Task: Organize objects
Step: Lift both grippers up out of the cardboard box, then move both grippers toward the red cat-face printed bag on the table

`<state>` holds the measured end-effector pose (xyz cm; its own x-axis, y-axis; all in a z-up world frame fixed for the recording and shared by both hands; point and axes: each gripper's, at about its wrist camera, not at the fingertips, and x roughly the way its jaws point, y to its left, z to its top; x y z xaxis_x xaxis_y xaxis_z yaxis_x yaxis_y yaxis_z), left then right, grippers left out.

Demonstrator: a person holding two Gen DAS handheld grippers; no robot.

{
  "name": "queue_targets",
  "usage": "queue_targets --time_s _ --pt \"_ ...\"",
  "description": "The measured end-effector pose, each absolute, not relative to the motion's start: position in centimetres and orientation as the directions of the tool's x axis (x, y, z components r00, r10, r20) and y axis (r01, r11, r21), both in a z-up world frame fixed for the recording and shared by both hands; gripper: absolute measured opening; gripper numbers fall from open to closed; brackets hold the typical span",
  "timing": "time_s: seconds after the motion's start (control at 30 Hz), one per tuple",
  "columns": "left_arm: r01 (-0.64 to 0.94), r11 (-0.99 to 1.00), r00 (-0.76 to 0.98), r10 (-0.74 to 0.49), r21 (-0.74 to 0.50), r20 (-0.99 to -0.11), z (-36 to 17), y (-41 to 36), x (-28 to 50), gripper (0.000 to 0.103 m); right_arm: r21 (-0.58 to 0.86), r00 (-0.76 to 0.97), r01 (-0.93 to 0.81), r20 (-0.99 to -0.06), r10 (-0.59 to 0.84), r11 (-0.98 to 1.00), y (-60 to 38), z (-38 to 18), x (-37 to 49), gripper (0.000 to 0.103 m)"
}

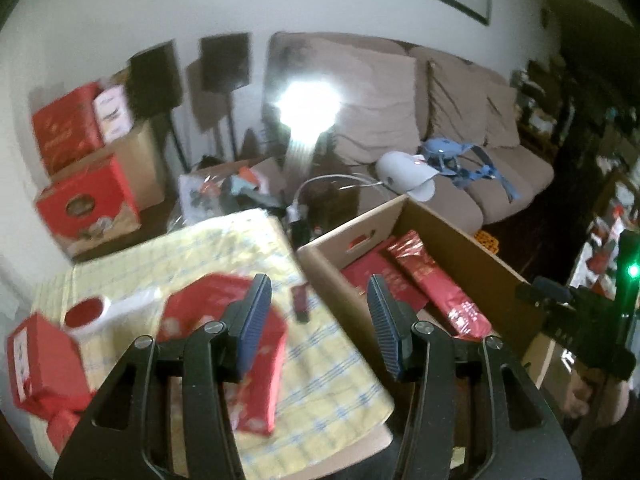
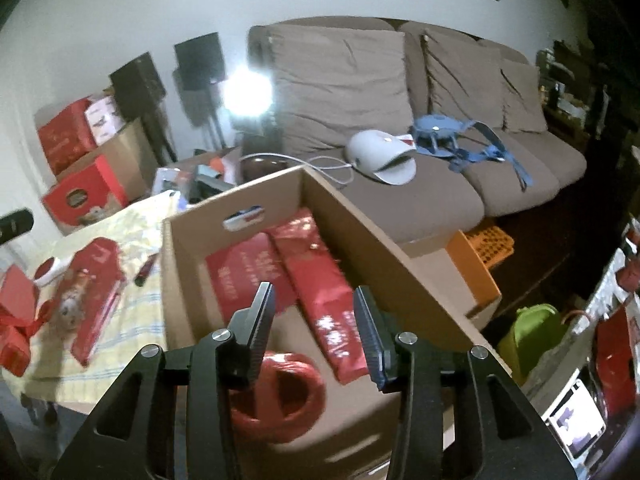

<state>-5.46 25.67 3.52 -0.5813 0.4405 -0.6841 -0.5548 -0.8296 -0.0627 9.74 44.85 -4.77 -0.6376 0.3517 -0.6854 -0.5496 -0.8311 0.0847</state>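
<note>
My left gripper (image 1: 319,286) hangs open and empty over the table's yellow checked cloth (image 1: 332,364), beside an open cardboard box (image 1: 460,236). On the cloth lie a blurred red packet (image 1: 268,364), a red box (image 1: 40,356), a white holder with a red roll (image 1: 86,314) and a small dark red item (image 1: 301,301). My right gripper (image 2: 314,292) stands open above the box (image 2: 372,240), with nothing between its pads. Under it in the box lie a red coiled ring (image 2: 288,392), a long red foil packet (image 2: 320,280) and a flat red envelope (image 2: 240,272).
A brown sofa (image 2: 440,196) behind the box carries a white device (image 2: 376,156) and blue straps (image 2: 452,136). Red gift cartons (image 1: 88,208) are stacked on the floor at left. An orange crate (image 2: 488,244) and a green bag (image 2: 532,332) sit right of the box. A lamp glares (image 1: 308,108).
</note>
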Motion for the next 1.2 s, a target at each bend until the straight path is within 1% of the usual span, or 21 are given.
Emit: queue_targets --time_s 0.13,0.17,0.2,0.27,0.33,0.47,0.57,0.67,0.73,0.8,0.9,0.93,1.0,1.13,1.2 --pt "-0.519 -0.85 -0.586 0.433 -0.093 -0.685 3.8 21.4 -5.2 0.047 0.061 -0.644 -0.528 -0.679 0.353 -0.847 43.3 -4.0 9.3 0.044" --pt "-0.52 -0.847 -0.577 0.442 -0.108 -0.687 3.8 20.7 -5.2 0.047 0.056 -0.647 -0.519 -0.678 0.349 -0.853 42.8 -3.7 9.2 0.048" --pt "-0.527 -0.838 -0.551 0.465 -0.143 -0.692 3.9 19.6 -5.0 0.048 0.061 -0.652 -0.506 -0.68 0.335 -0.86 42.5 -3.6 9.0 0.052" --pt "-0.545 -0.819 -0.506 0.493 -0.181 -0.708 3.9 18.4 -4.3 0.051 0.098 -0.666 -0.468 -0.692 0.278 -0.878 41.8 -3.3 8.8 0.052" --pt "-0.569 -0.803 -0.484 0.501 -0.177 -0.717 4.1 17.7 -3.3 0.051 0.127 -0.675 -0.453 -0.696 0.246 -0.882 41.3 -3.1 8.6 0.053" --pt "-0.611 -0.779 -0.483 0.507 -0.14 -0.714 4.7 16.3 -1.1 0.053 0.114 -0.674 -0.411 -0.706 0.217 -0.904 39.5 -2.6 8.1 0.058" --pt "-0.598 -0.791 -0.494 0.493 -0.132 -0.716 5.3 15.3 -0.8 0.054 0.131 -0.684 -0.398 -0.702 0.198 -0.908 39.0 -2.1 8.2 0.059" --pt "-0.573 -0.811 -0.522 0.47 -0.115 -0.711 6.4 13.7 -0.5 0.054 0.132 -0.697 -0.393 -0.688 0.201 -0.91 38.6 -1.2 8.8 0.065" --pt "-0.554 -0.827 -0.552 0.453 -0.098 -0.7 7.2 12.5 0.0 0.06 0.137 -0.713 -0.389 -0.671 0.203 -0.911 38.2 -0.4 9.3 0.068" --pt "-0.538 -0.838 -0.581 0.445 -0.088 -0.681 8.2 11.2 0.6 0.062 0.136 -0.731 -0.377 -0.651 0.204 -0.916 37.6 0.5 9.8 0.071" --pt "-0.509 -0.857 -0.619 0.43 -0.081 -0.657 9.5 9.0 1.6 0.069 0.126 -0.754 -0.344 -0.628 0.194 -0.931 36.4 1.7 10.4 0.079" --pt "-0.5 -0.862 -0.625 0.423 -0.079 -0.656 9.9 8.4 1.9 0.069 0.118 -0.759 -0.331 -0.623 0.19 -0.936 36.0 2.0 10.5 0.082" --pt "-0.503 -0.861 -0.627 0.426 -0.079 -0.652 10.6 7.4 2.6 0.071 0.105 -0.766 -0.307 -0.617 0.18 -0.946 35.1 2.5 10.6 0.083" --pt "-0.492 -0.87 -0.664 0.398 -0.031 -0.633 11.7 5.9 4.8 0.082 0.105 -0.78 -0.263 -0.608 0.148 -0.959 33.7 2.9 10.5 0.088" --pt "-0.483 -0.876 -0.676 0.384 -0.016 -0.629 12.1 5.2 5.5 0.085 0.101 -0.781 -0.246 -0.609 0.136 -0.964 33.0 2.9 10.3 0.091"
